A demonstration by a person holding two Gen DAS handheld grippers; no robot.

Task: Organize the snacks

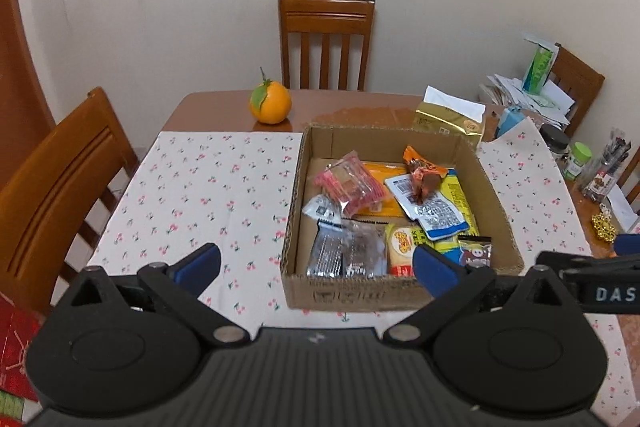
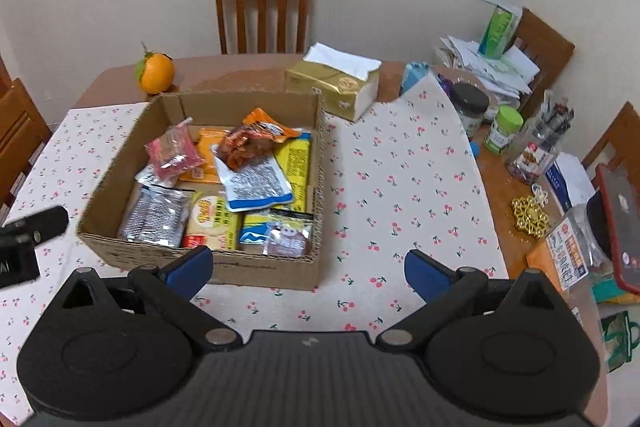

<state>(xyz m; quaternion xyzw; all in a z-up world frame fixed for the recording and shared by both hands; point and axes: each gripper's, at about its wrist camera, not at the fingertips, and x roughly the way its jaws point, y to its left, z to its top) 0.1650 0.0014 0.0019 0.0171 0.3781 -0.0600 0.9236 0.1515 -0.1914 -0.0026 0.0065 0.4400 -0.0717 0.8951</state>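
While the snack packets [image 2: 224, 183] lie piled inside the open cardboard box [image 2: 200, 263] on the cherry-print cloth [image 2: 400, 167] mid-counter, both grippers hover at the near edge. Left gripper [image 1: 316, 263] and right gripper [image 2: 308, 267] have fingers apart, empty. An orange [image 1: 270, 103] sits by the far edge.

We see our left gripper [image 1: 316, 267], blue fingers [image 1: 200, 261] spread, above an open brown cardboard box [image 1: 360, 293] holding mixed snack packets [image 1: 400, 203].
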